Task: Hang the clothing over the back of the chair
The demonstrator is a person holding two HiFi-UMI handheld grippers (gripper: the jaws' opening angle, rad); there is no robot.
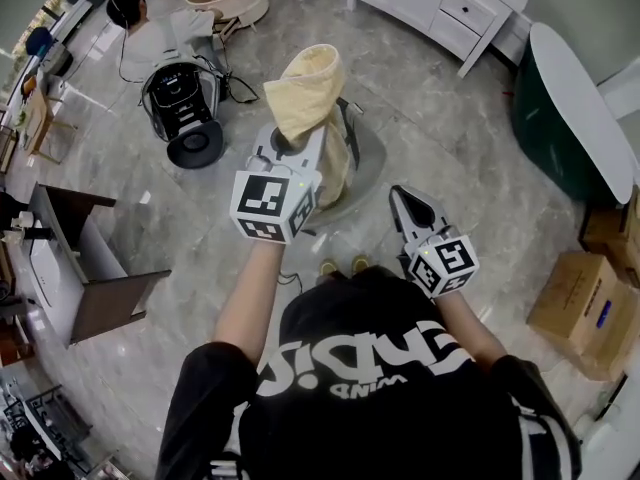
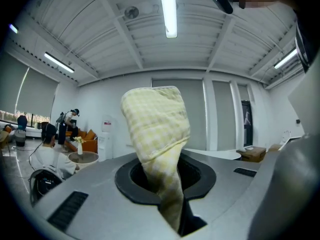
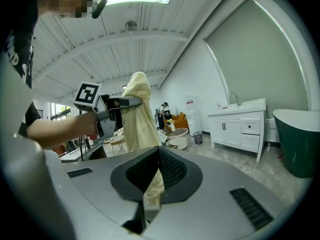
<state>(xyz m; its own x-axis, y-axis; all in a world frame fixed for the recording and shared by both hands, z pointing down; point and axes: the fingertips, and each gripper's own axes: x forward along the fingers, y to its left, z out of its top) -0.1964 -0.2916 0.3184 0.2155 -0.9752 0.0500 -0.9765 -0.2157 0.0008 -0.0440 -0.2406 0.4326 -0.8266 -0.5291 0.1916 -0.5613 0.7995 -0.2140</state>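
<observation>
A pale yellow checked garment [image 1: 312, 86] is bunched up above a grey chair [image 1: 372, 163] on the floor in front of the person. My left gripper [image 1: 300, 148] is shut on its upper part, and the cloth [image 2: 157, 134] rises out of the jaws as a thick fold. My right gripper [image 1: 402, 198] sits lower and to the right, shut on a thin edge of the same garment [image 3: 152, 191]. In the right gripper view, the left gripper [image 3: 125, 103] holds the cloth up at the left. The chair back is mostly hidden behind the hanging cloth.
A white cabinet [image 1: 440, 8] stands at the back and a dark green bathtub [image 1: 570, 108] at the right. Cardboard boxes [image 1: 585, 303] lie at the right edge. A black-and-white machine [image 1: 185, 98] and a dark desk [image 1: 90, 268] stand at the left.
</observation>
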